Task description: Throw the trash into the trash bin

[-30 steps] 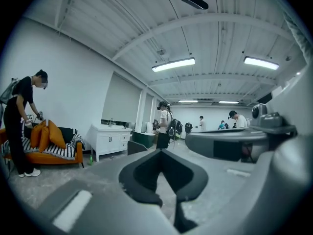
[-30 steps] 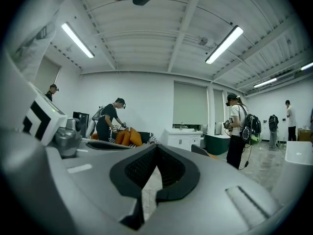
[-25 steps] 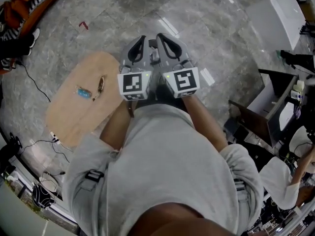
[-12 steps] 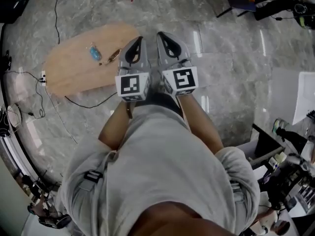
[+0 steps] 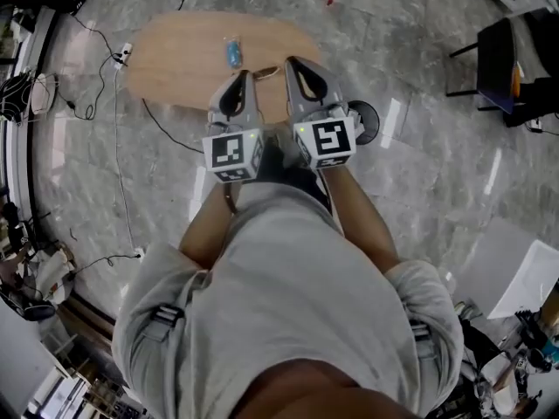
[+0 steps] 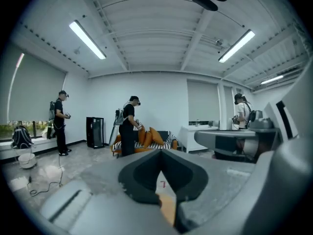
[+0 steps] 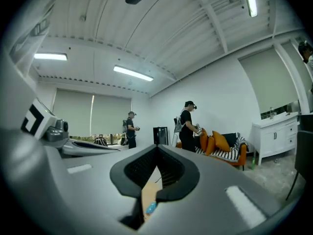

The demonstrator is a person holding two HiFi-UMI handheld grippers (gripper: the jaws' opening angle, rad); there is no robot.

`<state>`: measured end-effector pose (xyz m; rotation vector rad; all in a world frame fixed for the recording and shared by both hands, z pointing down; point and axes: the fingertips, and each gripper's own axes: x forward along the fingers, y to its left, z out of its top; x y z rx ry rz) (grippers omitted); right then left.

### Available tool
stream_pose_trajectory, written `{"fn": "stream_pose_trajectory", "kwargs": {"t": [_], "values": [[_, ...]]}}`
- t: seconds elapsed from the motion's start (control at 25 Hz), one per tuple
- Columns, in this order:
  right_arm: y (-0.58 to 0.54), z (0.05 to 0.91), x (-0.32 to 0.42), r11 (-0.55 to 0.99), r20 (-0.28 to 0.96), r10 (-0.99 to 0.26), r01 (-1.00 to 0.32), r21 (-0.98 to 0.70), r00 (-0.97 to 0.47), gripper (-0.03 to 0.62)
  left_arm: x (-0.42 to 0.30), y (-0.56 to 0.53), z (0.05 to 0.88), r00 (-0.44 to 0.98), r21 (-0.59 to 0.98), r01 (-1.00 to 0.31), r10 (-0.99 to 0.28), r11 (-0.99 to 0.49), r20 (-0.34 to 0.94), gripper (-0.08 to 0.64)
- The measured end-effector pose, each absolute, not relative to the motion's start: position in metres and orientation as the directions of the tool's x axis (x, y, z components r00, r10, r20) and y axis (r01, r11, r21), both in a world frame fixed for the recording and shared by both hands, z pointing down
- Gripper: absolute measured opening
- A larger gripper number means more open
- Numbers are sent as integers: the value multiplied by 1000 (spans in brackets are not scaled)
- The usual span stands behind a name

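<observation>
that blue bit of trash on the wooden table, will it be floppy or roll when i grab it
The blue piece of trash looks small, with clear-looking ends: probably a light wrapper that crumples in a grip. It lies flat on the smooth wooden table, so a push would likely slide it. Too small to be sure.

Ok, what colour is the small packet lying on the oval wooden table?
The small packet is light blue; it shows best in the head view.
</observation>
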<state>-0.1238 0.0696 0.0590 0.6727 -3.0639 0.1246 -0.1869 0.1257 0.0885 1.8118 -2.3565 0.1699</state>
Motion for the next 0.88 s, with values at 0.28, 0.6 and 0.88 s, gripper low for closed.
{"fn": "stream_pose_trajectory", "kwargs": {"t": [0.28, 0.6, 0.88], "values": [[88, 68, -173, 943, 52, -323, -326, -67, -945, 8, -241, 155, 98, -370, 42, -922, -906, 386, 205, 18], [94, 115, -237, 938, 131, -318, -332, -100, -939, 8, -303, 163, 142, -345, 86, -920, -895, 382, 284, 18], [81, 160, -289, 925, 232, -318, -354, -136, -919, 8, -350, 135, 186, -267, 149, -931, -899, 334, 347, 18]]}}
